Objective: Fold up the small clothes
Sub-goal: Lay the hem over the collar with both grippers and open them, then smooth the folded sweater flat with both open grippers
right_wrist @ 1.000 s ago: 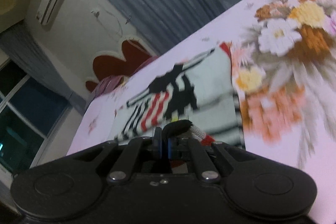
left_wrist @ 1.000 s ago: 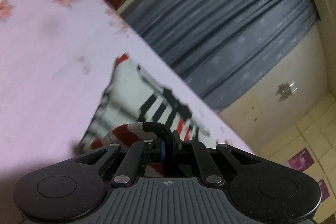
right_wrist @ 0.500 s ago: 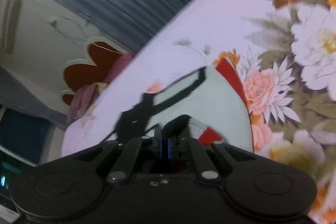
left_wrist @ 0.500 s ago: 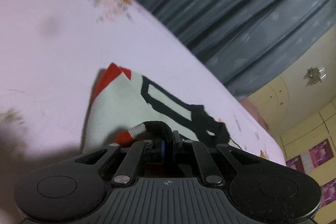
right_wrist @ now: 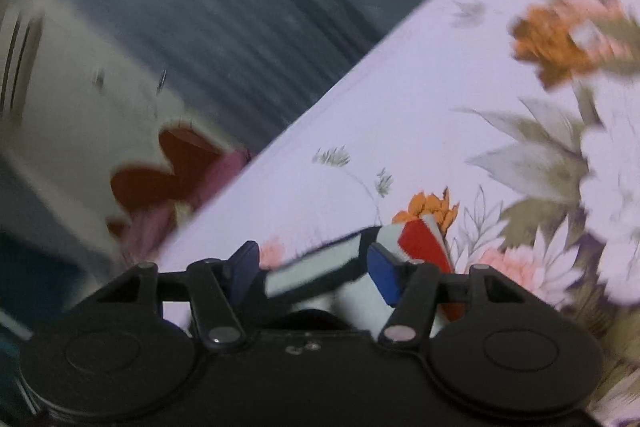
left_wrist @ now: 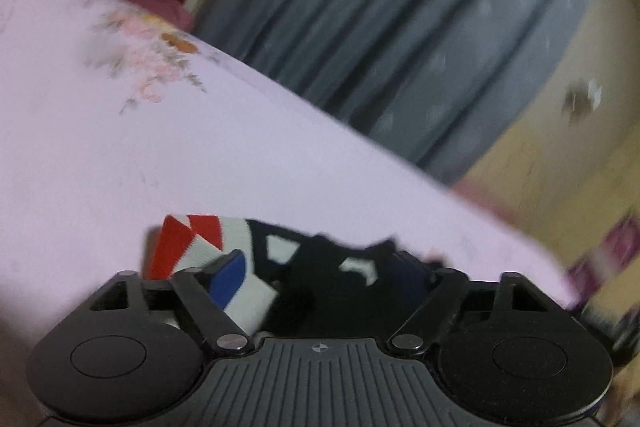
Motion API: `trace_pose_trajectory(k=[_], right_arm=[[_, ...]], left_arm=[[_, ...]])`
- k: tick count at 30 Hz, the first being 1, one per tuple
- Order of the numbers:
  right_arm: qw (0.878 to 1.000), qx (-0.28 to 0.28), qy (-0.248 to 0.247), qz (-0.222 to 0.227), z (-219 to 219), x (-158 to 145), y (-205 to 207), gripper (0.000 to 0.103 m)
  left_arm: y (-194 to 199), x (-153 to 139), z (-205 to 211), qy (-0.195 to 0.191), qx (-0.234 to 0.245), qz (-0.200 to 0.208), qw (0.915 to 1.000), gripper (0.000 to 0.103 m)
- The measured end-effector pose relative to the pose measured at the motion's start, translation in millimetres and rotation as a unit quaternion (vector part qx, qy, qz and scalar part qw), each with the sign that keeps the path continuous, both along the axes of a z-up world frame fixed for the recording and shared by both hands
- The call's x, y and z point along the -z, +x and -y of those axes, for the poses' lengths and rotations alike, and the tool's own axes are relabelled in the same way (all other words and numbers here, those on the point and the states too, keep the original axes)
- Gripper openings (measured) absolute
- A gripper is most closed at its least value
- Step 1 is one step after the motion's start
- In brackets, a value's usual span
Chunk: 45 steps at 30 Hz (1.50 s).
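Garment [left_wrist: 248,267], small, white with red and black print, lies folded on the floral bedsheet [left_wrist: 200,163], at 6 o'clock in both wrist views. Left gripper [left_wrist: 324,279] and right gripper [right_wrist: 316,267] fingers have just been opening, now spread; cloth sits between them but unpinched, where a second ago both pinched its edge. Likely means fold laid down and released; next step probably smoothing or another fold

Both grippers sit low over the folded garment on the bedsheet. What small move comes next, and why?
Probably lift both grippers straight back off the cloth. The left gripper and right gripper have just been opening, and their jaws now stand apart with the garment lying slack between them on the pink floral bedsheet. The fold looks laid, so withdrawing without dragging an edge should keep it flat.
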State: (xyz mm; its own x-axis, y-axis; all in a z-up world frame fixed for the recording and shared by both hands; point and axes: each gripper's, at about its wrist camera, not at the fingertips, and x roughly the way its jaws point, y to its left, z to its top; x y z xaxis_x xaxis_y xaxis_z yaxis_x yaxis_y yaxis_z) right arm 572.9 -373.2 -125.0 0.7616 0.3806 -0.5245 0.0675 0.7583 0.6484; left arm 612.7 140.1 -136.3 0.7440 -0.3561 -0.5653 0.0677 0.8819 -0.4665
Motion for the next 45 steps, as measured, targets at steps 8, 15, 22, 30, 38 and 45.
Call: trace_pose_trajectory(k=[8, 15, 22, 30, 38, 45], right_arm=[[0.935, -0.123, -0.334, 0.008, -95, 10, 12, 0.006], [0.941, -0.04, -0.333, 0.055, -78, -6, 9, 0.004], [0.939, -0.034, -0.342, -0.003, -74, 23, 17, 0.007], [0.943, -0.08, -0.321, 0.045, -121, -13, 18, 0.052], [0.925, -0.183, -0.334, 0.018, -192, 17, 24, 0.049], [0.93, -0.074, -0.361, -0.019, -96, 16, 5, 0.038]], left_arm=[[14, 1, 54, 0.21, 0.04, -0.007, 0.977, 0.003], [15, -19, 46, 0.22, -0.012, 0.053, 0.9741, 0.003], [32, 9, 50, 0.249, -0.017, 0.009, 0.9683, 0.006], [11, -25, 106, 0.229, 0.031, 0.053, 0.9715, 0.07], [0, 8, 146, 0.241, 0.096, 0.019, 0.9655, 0.07], [-28, 9, 81, 0.279, 0.048, 0.031, 0.9585, 0.07]])
